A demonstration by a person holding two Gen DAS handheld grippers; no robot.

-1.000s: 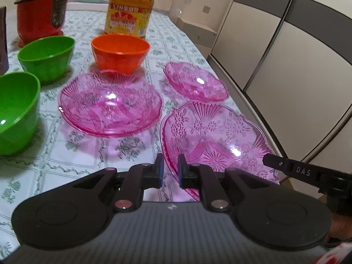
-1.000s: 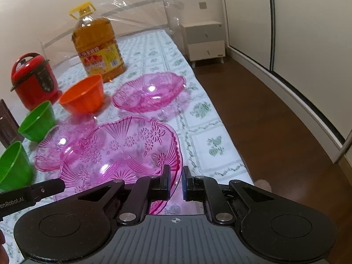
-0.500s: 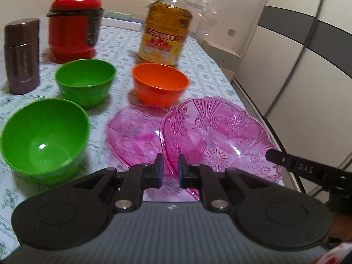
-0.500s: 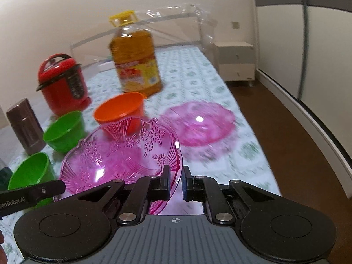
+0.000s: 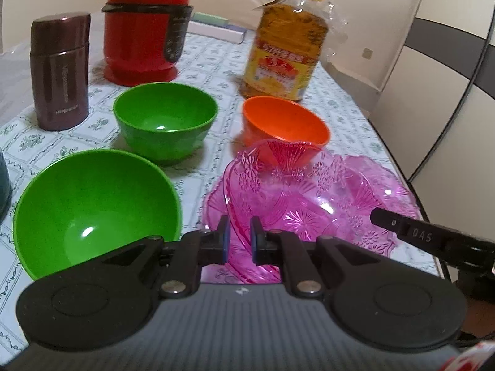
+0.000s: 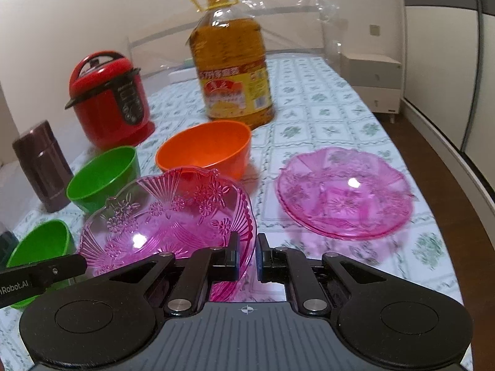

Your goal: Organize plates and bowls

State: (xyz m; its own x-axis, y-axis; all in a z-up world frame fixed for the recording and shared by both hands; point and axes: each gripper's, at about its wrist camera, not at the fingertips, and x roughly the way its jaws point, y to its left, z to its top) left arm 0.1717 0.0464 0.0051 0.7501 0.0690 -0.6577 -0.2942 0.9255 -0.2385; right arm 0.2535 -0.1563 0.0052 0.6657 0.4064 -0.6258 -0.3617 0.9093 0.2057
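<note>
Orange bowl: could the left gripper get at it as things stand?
Probably not: the left gripper is shut on the pink plate's rim, as is the right gripper, and that plate hangs between it and the orange bowl.

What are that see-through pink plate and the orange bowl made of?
The pink plate looks like clear tinted plastic or pressed glass: the tablecloth shows through it, moulded flowers and fans cover it, and it glints. The orange bowl seems opaque plastic: even colour, smooth walls, a soft sheen.

Cream walls (image 6: 92,15), brown wood floor (image 6: 464,191), white bedside cabinet (image 6: 376,77), sliding wardrobe doors (image 6: 445,61).
</note>
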